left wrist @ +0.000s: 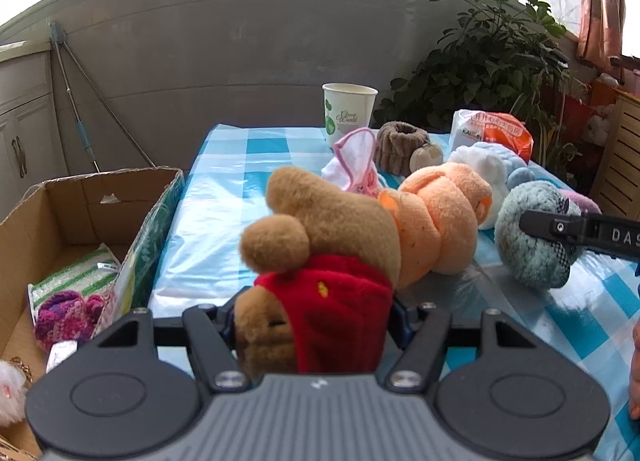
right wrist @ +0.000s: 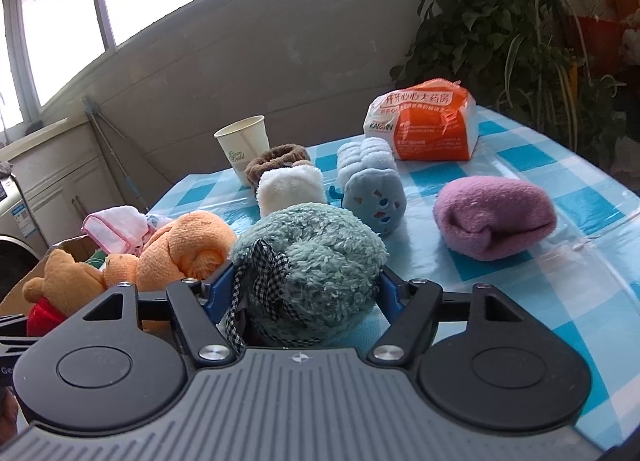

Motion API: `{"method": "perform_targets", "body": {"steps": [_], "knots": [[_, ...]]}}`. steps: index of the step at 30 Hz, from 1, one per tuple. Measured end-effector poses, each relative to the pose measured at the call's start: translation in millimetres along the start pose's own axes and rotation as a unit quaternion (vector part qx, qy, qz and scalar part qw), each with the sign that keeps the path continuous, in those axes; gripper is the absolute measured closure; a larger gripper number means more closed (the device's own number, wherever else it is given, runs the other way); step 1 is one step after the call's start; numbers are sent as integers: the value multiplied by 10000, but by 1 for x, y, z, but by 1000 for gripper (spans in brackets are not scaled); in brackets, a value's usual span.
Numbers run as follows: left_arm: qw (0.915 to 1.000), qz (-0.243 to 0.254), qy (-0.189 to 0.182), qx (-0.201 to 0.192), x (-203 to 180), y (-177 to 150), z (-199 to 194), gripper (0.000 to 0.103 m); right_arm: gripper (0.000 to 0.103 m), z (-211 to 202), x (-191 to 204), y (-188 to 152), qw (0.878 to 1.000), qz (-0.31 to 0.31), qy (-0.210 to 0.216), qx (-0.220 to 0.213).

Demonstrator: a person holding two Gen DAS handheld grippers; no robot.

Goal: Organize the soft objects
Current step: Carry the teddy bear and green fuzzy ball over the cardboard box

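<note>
My left gripper (left wrist: 312, 313) is shut on a brown teddy bear in a red shirt (left wrist: 328, 245), held above the table's left part; the bear also shows in the right wrist view (right wrist: 60, 281). My right gripper (right wrist: 298, 293) is shut on a fluffy teal plush with a checked bow (right wrist: 308, 261), which also shows in the left wrist view (left wrist: 532, 237). An orange plush (left wrist: 440, 213) lies between the two. A cardboard box (left wrist: 80, 213) stands left of the table, holding a green striped sponge (left wrist: 76, 281) and a purple knitted item (left wrist: 68, 317).
On the blue checked tablecloth (right wrist: 560, 197) lie a purple plush (right wrist: 494, 217), a blue plush (right wrist: 376, 197), a white plush (right wrist: 290, 189), a brown fuzzy item (right wrist: 276, 159), a pink cloth (right wrist: 116, 229), a paper cup (right wrist: 242, 145) and an orange-white bag (right wrist: 424, 125). A potted plant (right wrist: 500, 21) stands behind.
</note>
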State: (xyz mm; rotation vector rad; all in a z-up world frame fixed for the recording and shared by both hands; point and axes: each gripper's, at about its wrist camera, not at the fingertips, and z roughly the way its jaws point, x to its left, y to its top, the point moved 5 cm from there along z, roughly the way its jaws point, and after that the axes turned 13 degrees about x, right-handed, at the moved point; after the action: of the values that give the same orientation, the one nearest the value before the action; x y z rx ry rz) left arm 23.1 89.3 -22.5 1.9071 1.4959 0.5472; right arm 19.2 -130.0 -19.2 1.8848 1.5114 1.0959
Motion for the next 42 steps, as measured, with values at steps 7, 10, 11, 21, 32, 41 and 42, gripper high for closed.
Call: {"method": "perform_targets", "body": {"steps": [7,10,11,21,32,41,42], "knots": [[9996,-146,-69,-230,4,5,-12,37,15,-15,3,-8,9999,56,-129,-81],[9992,-203,-52,-350,9,7,-17,37,15,-23,8,-8,9996,-26,-238,-142],[9990,-224,-38,-392,10,8,-20,37,15,-26,9,-7,9995,-54,-272,-167],[9963,-426,49,-746,30,16,-42,37,15,-47,42,6,9982,-385,-253,-378],[9914,-693,229,-1082,62,22,-64,37,15,-63,97,21,9944,-877,39,-592],[9835,-1198,494,-1263,110,26,-75,36,15,-65,160,32,9864,-1364,594,-693],[9820,-1273,539,-1286,116,26,-77,36,15,-64,168,33,9852,-1421,666,-687]]}}
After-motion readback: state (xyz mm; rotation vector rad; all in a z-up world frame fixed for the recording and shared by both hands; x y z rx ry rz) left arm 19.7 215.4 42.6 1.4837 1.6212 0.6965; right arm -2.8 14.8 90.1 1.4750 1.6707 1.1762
